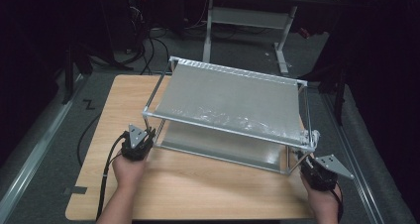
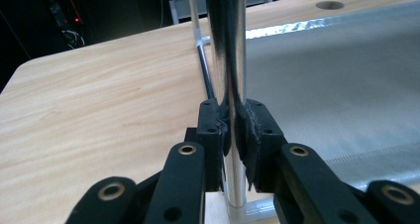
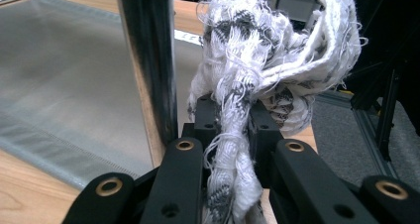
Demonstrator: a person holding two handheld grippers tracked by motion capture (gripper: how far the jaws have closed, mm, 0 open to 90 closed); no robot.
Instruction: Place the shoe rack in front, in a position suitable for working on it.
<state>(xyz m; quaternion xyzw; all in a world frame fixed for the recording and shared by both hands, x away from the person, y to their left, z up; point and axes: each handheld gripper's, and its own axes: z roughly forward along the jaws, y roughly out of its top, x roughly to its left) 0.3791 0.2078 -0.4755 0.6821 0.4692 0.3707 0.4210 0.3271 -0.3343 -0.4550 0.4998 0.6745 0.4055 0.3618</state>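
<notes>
Both grippers clamped: left gripper [image 2: 232, 130] on rack post [image 2: 227, 50]; right gripper [image 3: 233, 125] on frayed cloth [image 3: 257, 60], its lower end hidden.

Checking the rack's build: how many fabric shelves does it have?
2: the upper fabric shelf stretched across the frame's top, and the lower fabric shelf just above the table, partly hidden beneath it.

I am working in what looks like a lab or test room, dimly lit. My wooden surface [image 1: 104, 135] stands on grey carpet floor [image 1: 44, 135], and black cables [image 1: 143, 48] lie tangled on it at the upper left of the frame. A second desk on a white metal frame [image 1: 247, 21] stands at the top centre. Black metal stands [image 1: 69, 70] rise at the left edge, against dark surroundings.
</notes>
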